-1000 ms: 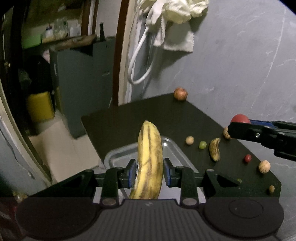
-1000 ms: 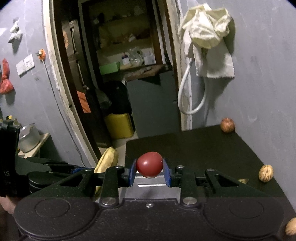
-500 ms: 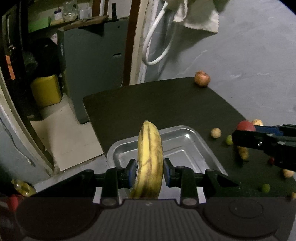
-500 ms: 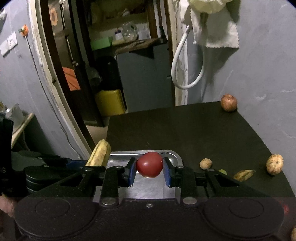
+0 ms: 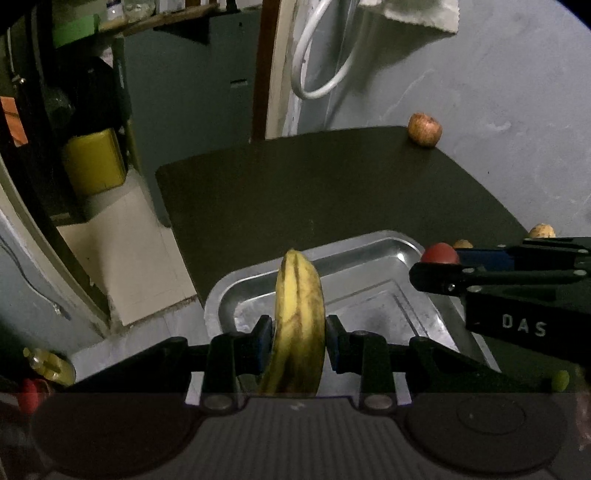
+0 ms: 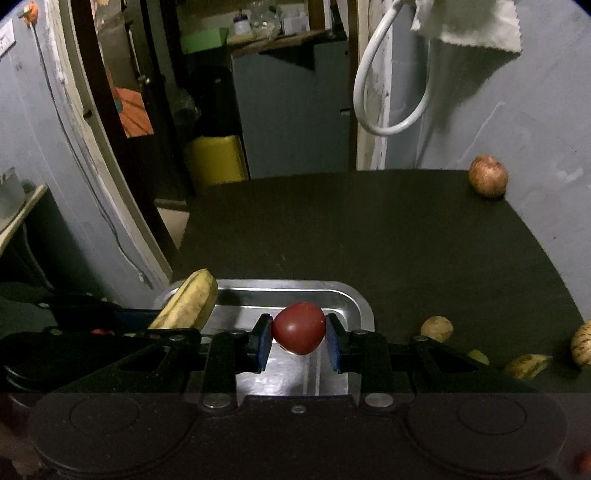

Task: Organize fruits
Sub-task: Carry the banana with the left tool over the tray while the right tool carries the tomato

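Both loads hang above the metal tray [image 5: 373, 246]. The left gripper [image 5: 298, 341] clamps a banana [image 5: 299, 325], long axis toward twelve o'clock; the right gripper [image 6: 298, 341] pinches a red fruit [image 6: 298, 328] (tray directly beneath, nearer its far rim).

Dark table [image 6: 369, 229] open beyond metal tray [image 6: 354, 299]; apple [image 6: 488, 180] at far corner by wall; small fruits [image 6: 437, 328] crowd tray's right side.

Dark tabletop [image 6: 369, 236] against grey wall [image 6: 535, 122]. White hose loop [image 6: 384, 99] hangs beside pale cloth [image 6: 476, 22]. Yellow container [image 6: 218, 158] on floor through doorway, green box [image 6: 203, 38] on shelf above.
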